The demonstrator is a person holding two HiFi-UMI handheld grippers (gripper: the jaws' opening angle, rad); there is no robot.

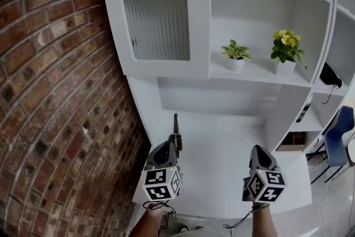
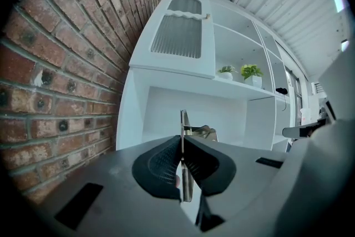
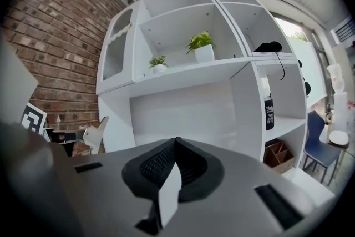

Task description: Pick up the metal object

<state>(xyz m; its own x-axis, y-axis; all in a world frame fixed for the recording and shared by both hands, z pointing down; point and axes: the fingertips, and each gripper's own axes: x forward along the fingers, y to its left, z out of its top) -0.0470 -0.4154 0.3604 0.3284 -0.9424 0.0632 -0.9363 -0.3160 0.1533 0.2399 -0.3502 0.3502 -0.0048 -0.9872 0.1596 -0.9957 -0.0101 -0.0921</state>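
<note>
While both grippers point toward the white shelf unit (image 1: 266, 91), the left gripper (image 1: 176, 142) has its jaws pressed nearly together on the metal object (image 2: 183, 119), a thin flat strip held edge-on. In the left gripper view the strip stands upright between the ribbed black pads (image 2: 161, 161). It sticks out past the fingertips and also runs back behind them toward the camera. A shiny bit shows just right of the tips, but I cannot tell whether it belongs to the strip. In the head view the same object reads as a dark, slender piece reaching ahead of the left jaws.

The right gripper (image 3: 175, 142) is beside the left one and apart from it. Its jaws meet at the tips with nothing caught between them.

Below both pairs of jaws lies the white desk top (image 1: 222, 175), and straight ahead of them opens the lower bay of the shelf unit. Higher up and ahead, a shelf carries a small green potted plant (image 1: 235, 55) and a yellow-flowered potted plant (image 1: 285, 51). A cabinet door with ribbed glass (image 1: 158, 19) hangs above and ahead of the left jaws, and a brick wall (image 1: 50, 91) runs along their left side. Well off to the right of the right jaws stands a blue chair (image 1: 338, 136).
</note>
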